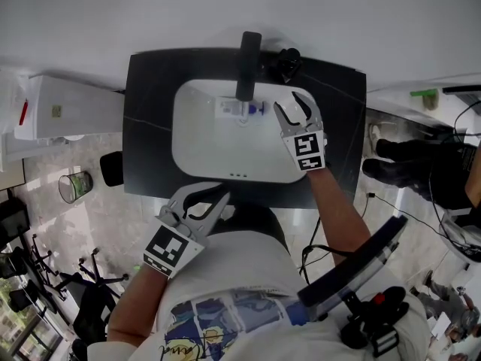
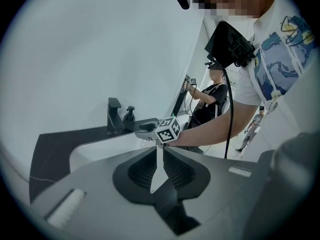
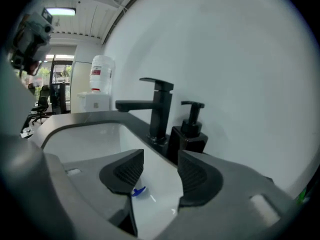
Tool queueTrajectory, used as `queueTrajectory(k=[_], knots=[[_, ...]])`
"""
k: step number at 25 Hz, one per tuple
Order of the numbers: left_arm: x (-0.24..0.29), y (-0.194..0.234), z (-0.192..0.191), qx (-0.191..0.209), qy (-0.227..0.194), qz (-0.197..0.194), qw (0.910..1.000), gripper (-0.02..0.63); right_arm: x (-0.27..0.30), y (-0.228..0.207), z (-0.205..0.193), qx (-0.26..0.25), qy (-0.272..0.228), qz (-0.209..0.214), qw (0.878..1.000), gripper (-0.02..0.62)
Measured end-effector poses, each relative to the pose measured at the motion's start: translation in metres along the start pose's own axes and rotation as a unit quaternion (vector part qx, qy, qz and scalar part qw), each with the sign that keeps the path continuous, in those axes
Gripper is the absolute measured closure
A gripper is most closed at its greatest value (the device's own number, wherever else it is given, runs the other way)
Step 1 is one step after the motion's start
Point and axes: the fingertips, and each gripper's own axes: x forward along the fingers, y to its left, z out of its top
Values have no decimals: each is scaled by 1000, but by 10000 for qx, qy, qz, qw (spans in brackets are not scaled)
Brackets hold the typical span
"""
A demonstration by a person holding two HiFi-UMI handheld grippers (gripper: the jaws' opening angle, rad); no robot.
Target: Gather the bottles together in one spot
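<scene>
A clear bottle with a white label lies on its side at the back of the white sink, under the faucet. Its blue cap points right. My right gripper hangs open just right of the cap, with nothing between its pads. In the right gripper view that gripper looks into the basin, and a bit of the blue cap shows below the left pad. My left gripper is at the counter's near edge, shut and empty; its jaws meet at the tips.
A black faucet and a black soap dispenser stand on the dark countertop behind the basin. A white water dispenser stands to the left and a bin is on the floor. Another person stands beyond the counter.
</scene>
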Motion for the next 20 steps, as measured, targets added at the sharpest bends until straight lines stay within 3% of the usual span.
queueTrajectory(k=[8, 20], knots=[[-3, 2, -9, -95, 21, 54, 9999, 563, 23, 62, -61, -649, 907, 898, 9897, 385], [-4, 8, -13, -237, 89, 188, 9995, 561, 53, 89, -112, -1161, 1607, 1418, 9698, 385]])
